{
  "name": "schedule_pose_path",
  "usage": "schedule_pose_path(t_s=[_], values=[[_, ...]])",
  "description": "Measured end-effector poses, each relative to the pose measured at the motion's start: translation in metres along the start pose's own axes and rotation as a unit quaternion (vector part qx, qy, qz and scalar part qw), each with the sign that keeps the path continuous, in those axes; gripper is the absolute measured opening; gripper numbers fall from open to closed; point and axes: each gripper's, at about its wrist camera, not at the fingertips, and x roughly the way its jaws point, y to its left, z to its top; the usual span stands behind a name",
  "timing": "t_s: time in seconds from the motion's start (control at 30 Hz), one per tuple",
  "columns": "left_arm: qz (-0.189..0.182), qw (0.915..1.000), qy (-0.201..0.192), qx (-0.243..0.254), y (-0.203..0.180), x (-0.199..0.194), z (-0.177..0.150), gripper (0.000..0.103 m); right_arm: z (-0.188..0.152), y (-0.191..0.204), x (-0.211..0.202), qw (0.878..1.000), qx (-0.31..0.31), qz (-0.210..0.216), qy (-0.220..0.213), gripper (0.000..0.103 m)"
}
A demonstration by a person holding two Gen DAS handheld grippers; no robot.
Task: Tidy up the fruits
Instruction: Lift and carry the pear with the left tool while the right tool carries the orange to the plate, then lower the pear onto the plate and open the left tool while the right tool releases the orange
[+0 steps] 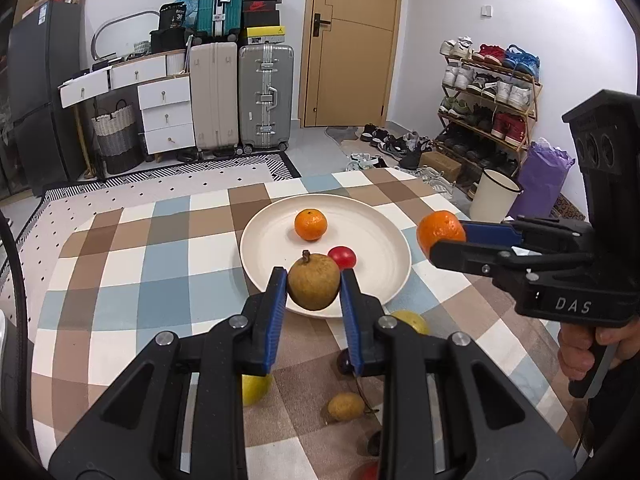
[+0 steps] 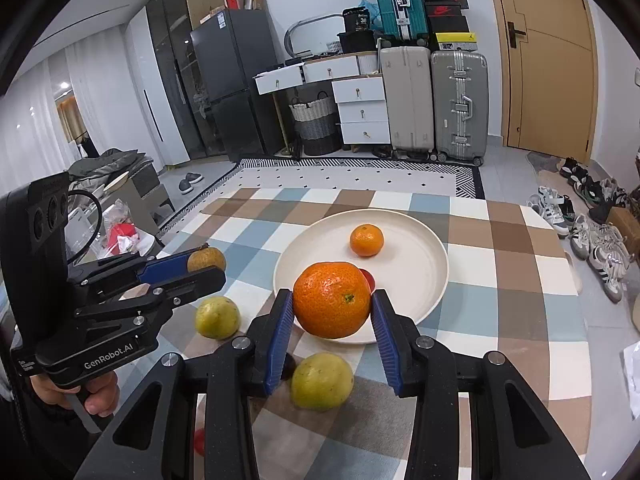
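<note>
My left gripper (image 1: pixel 313 280) is shut on a brown pear (image 1: pixel 314 282) and holds it above the near rim of the cream plate (image 1: pixel 372 216). It also shows in the right wrist view (image 2: pixel 208 264). My right gripper (image 2: pixel 331 304) is shut on a large orange (image 2: pixel 331 300) above the plate's near edge (image 2: pixel 424 252); it shows at the right in the left wrist view (image 1: pixel 440 236). On the plate lie a small orange (image 1: pixel 311 224) and a red fruit (image 1: pixel 343 257).
On the checked tablecloth near me lie two yellow-green fruits (image 2: pixel 217 317) (image 2: pixel 322 381), a small brown fruit (image 1: pixel 346 406) and dark red fruits (image 1: pixel 344 363). Suitcases (image 1: pixel 240 96), drawers and a shoe rack (image 1: pixel 488 100) stand behind the table.
</note>
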Motion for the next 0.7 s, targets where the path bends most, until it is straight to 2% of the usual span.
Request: schedule_pose_path(t_s=[0.7], values=[[0.007, 0.9999, 0.006, 0.005, 0.0, 0.073, -0.004, 0.024, -0.008, -0.033, 0.062, 1.0, 0.024, -0.011, 0.012, 0.04]])
